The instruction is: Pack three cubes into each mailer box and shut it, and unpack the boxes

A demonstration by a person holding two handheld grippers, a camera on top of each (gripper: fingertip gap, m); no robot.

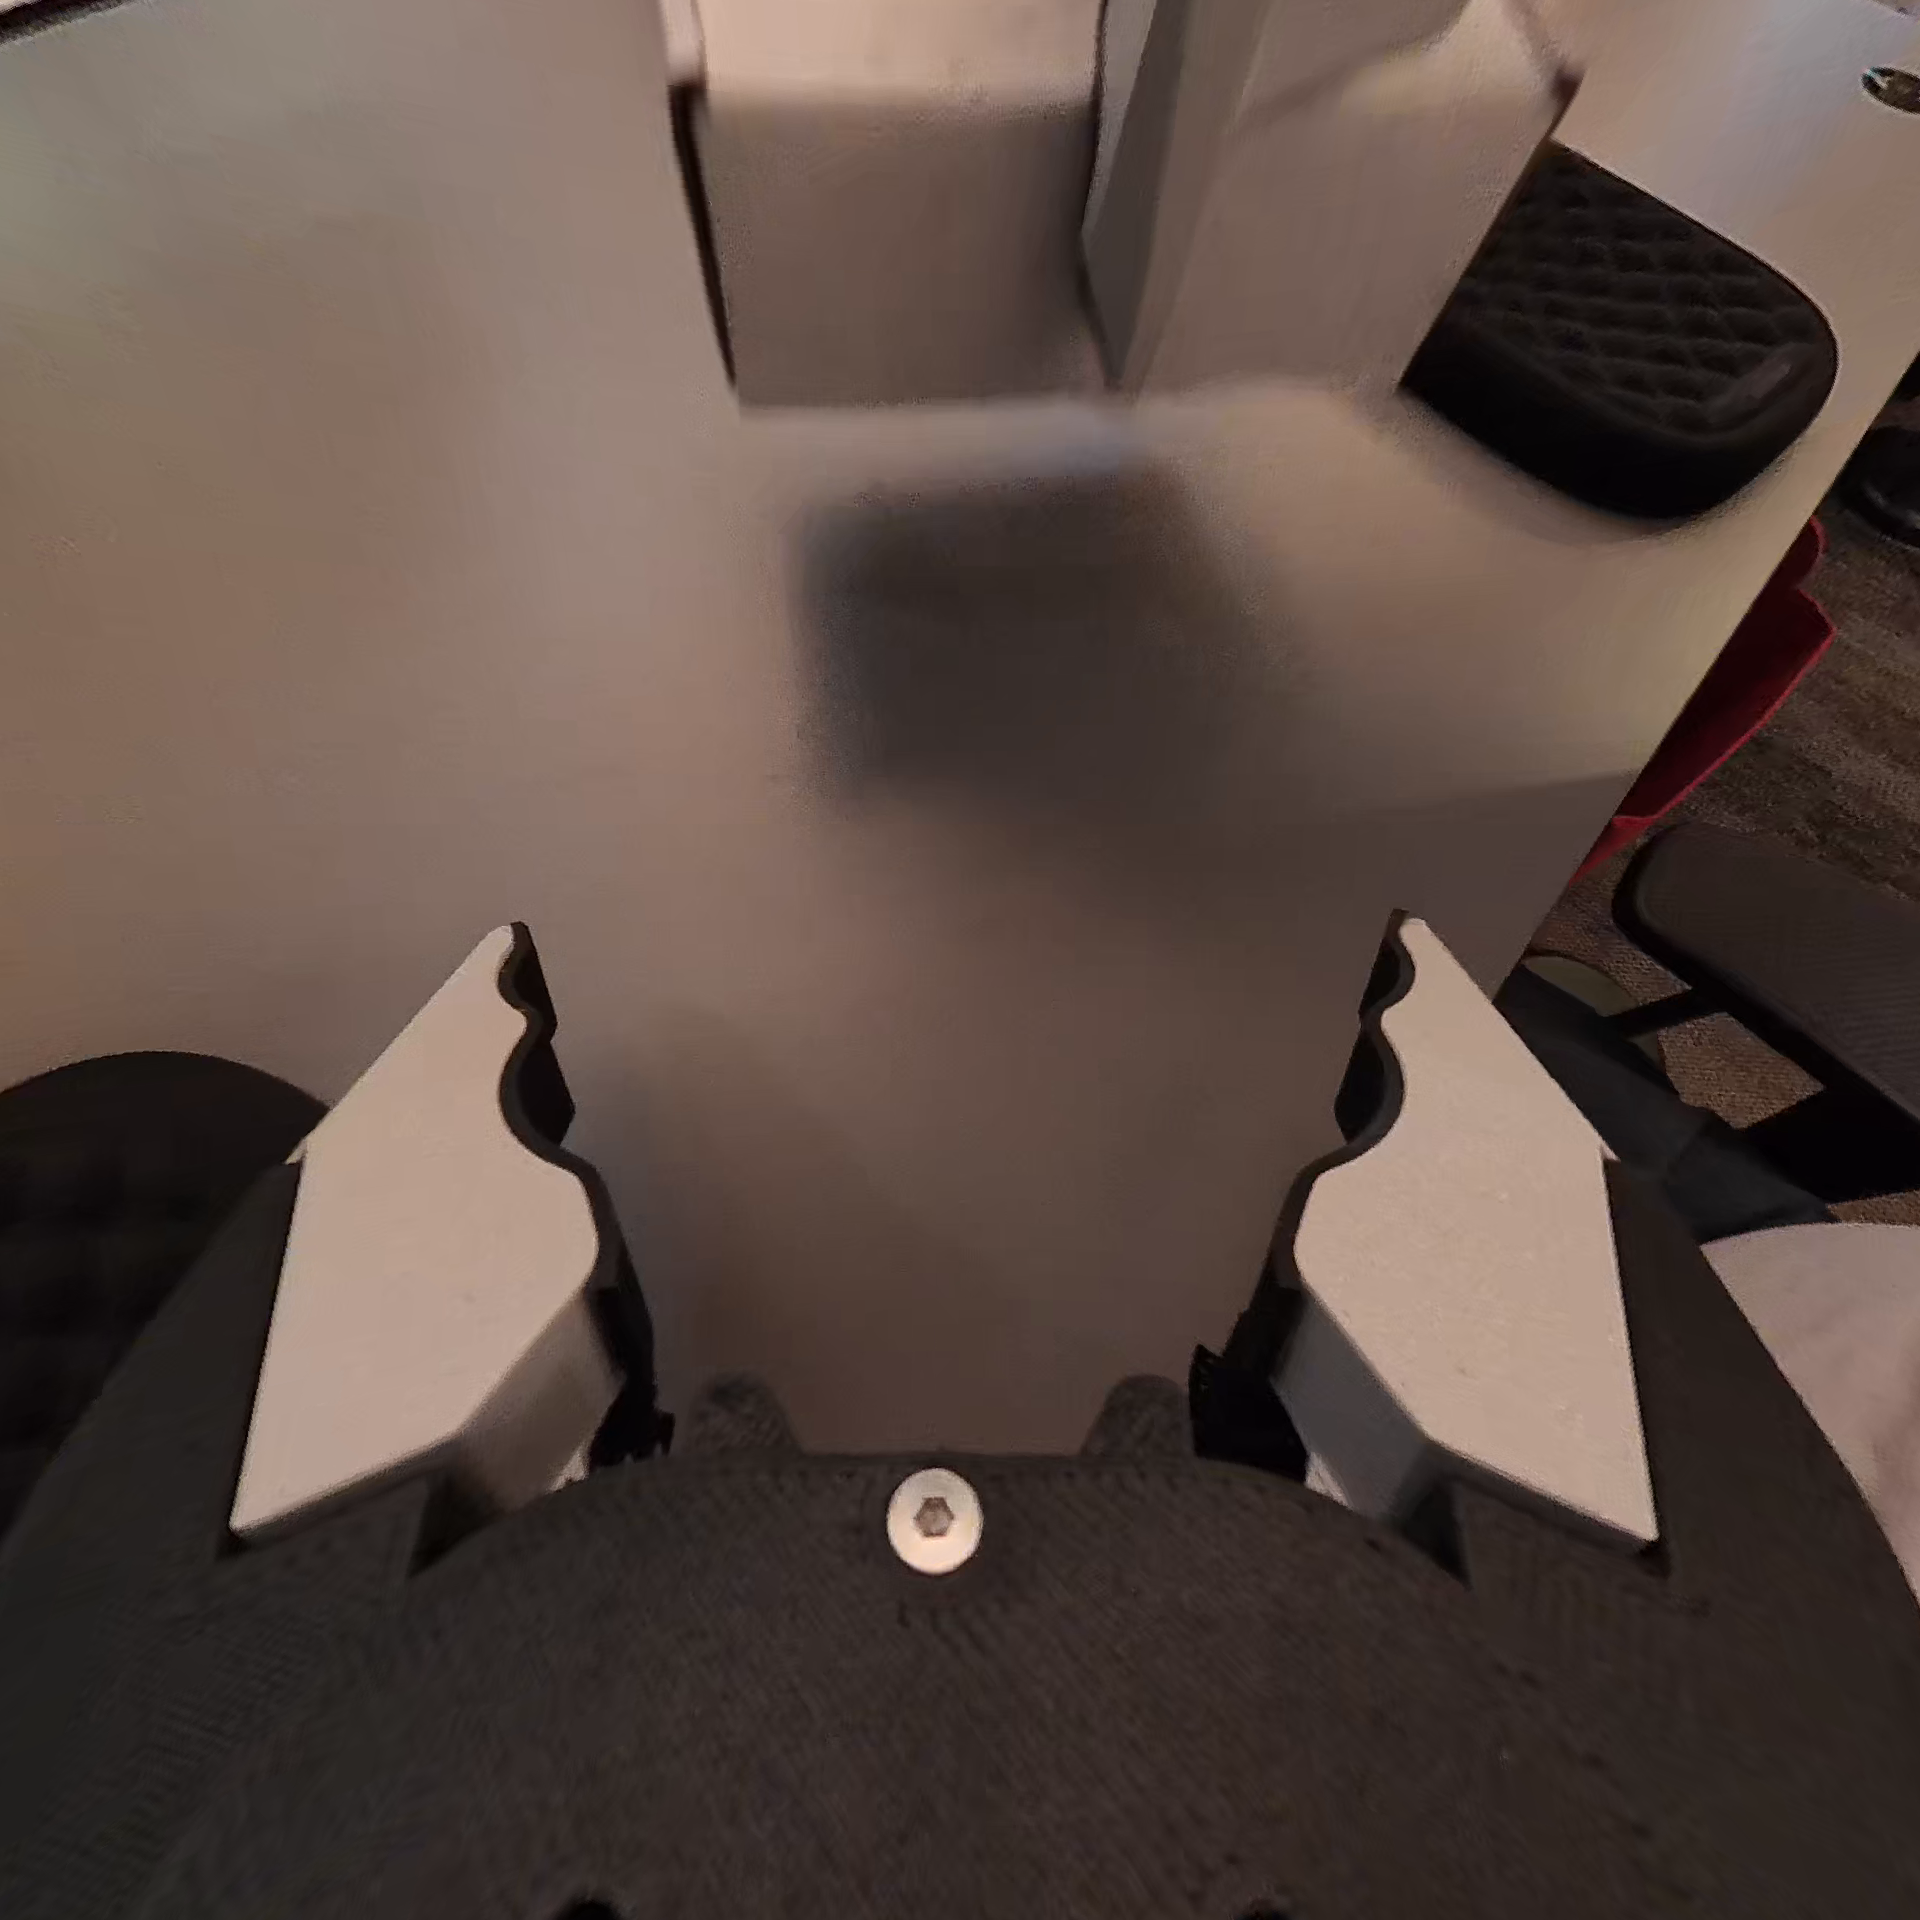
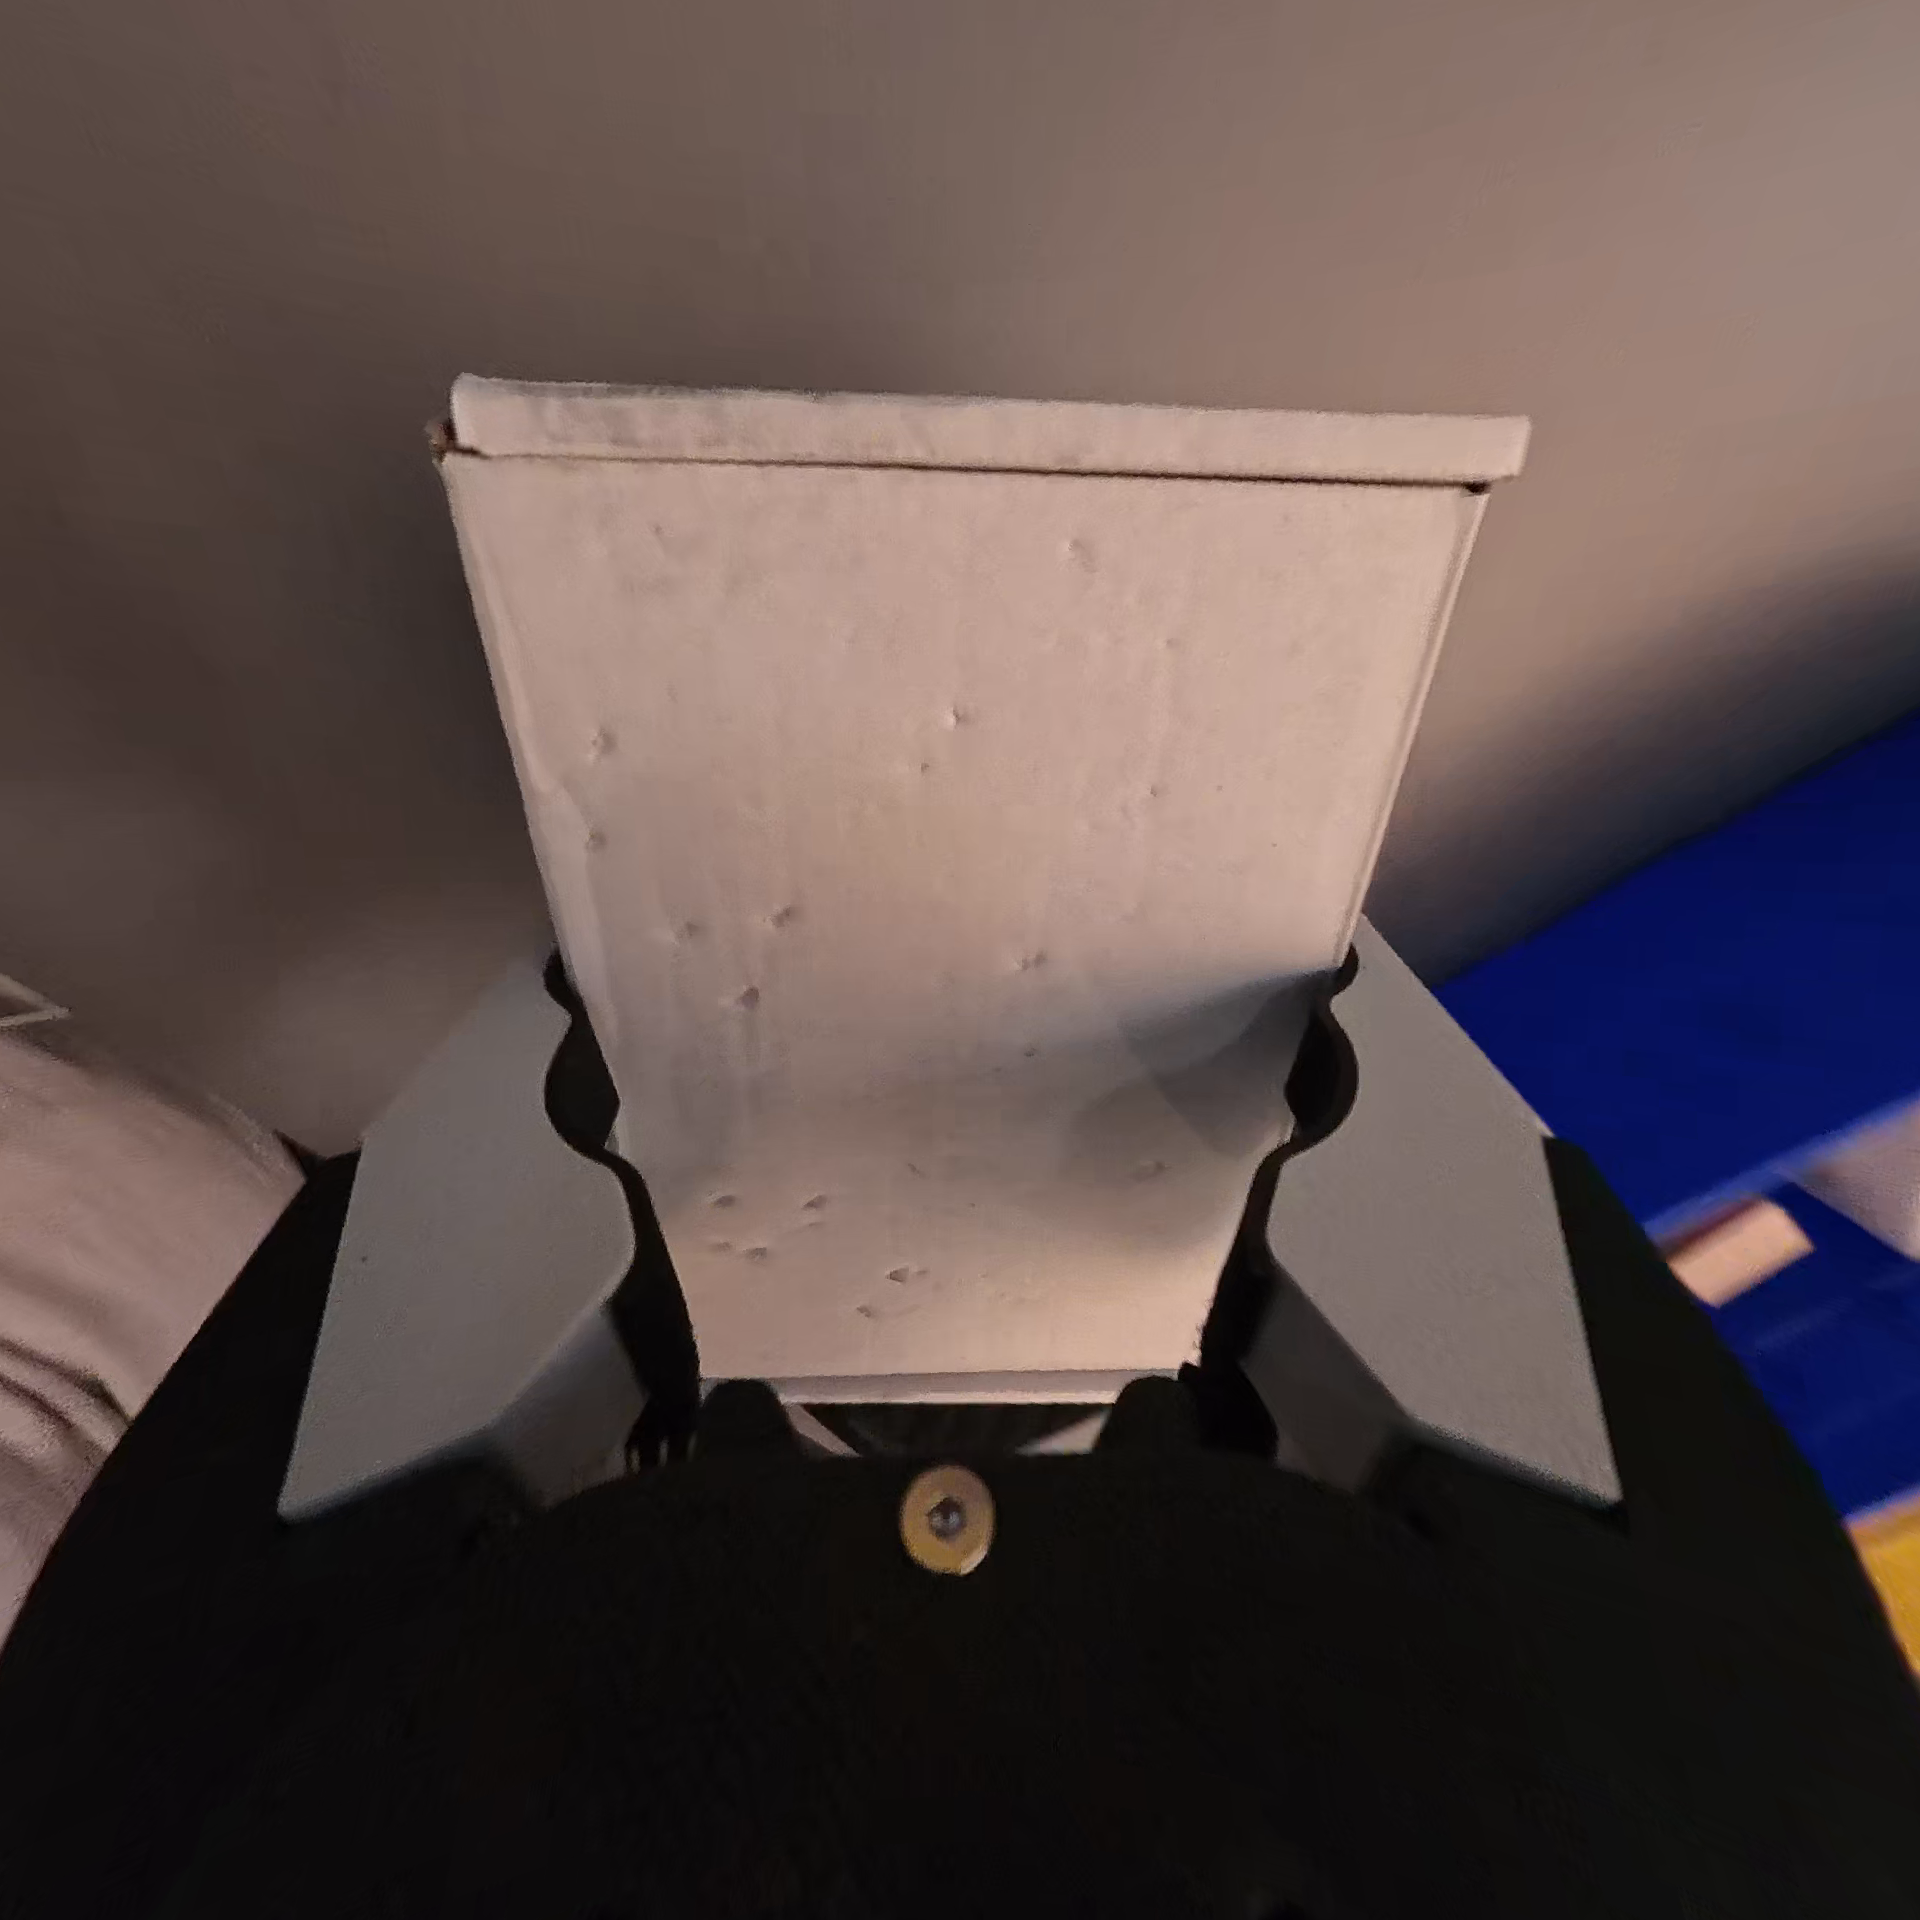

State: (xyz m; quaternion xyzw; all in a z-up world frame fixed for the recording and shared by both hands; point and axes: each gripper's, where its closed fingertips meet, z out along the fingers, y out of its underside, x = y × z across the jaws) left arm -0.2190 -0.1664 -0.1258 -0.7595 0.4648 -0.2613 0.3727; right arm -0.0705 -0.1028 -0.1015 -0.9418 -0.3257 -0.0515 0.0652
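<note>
Right gripper jaws clamp a dimpled white cardboard mailer box (lid shut); left gripper jaws gape empty over the smooth worktop.

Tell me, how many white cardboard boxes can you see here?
2, though they may be one box seen twice. One mailer box, lid shut, sits clamped between the right gripper fingers. Another white box stands blurred on the table, ahead of the open, empty left gripper.

White table, black chair, perhaps carpeted floor.
</note>
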